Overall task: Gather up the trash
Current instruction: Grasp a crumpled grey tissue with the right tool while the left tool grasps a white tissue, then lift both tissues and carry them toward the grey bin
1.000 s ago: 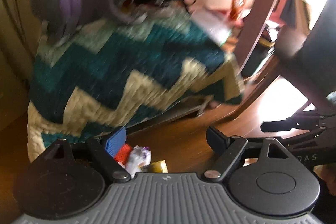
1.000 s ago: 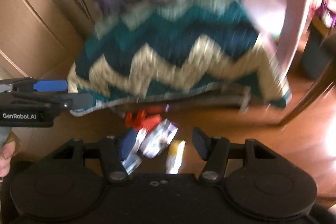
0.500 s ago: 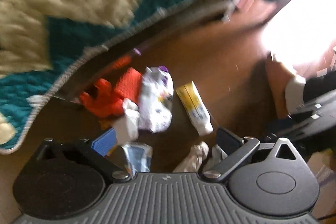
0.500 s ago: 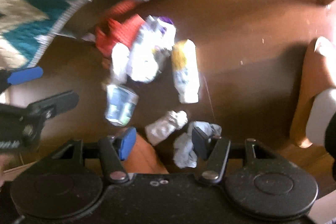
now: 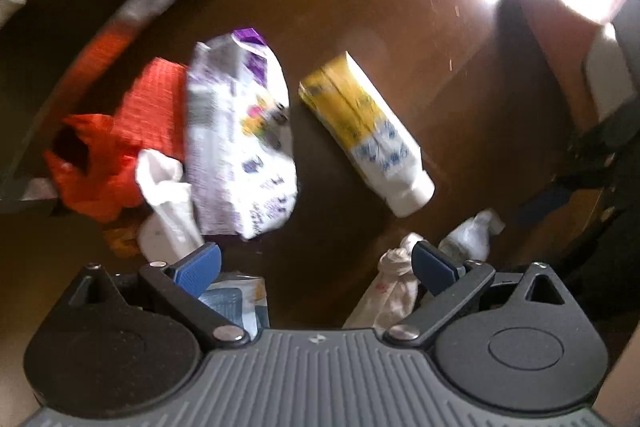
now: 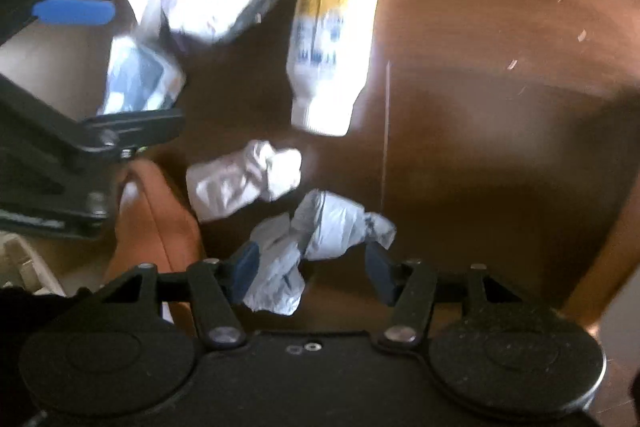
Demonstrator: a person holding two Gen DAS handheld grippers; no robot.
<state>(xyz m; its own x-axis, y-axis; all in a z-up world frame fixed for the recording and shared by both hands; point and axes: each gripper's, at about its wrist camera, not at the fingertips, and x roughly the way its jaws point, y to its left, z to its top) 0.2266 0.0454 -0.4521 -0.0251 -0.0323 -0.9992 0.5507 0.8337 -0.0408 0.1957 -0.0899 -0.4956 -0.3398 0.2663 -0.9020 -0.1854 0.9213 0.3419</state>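
Left gripper [image 5: 316,264]: jaws spread wide above the brown wooden floor [image 5: 400,7], nothing between the pads. A blue-and-white packet [image 5: 236,301] lies under its left finger, and a crumpled white tissue [image 5: 394,287] under its right.

Right gripper [image 6: 308,269]: jaws apart, straddling a crumpled grey-white wrapper [image 6: 316,231] without pressing on it.

Beyond, scattered on the floor: a second tissue wad [image 6: 244,181], a yellow-and-white tube [image 5: 366,135], a white-and-purple printed bag [image 5: 240,143] and an orange-red plastic bag [image 5: 120,139] touching it. Blur hides finer detail.
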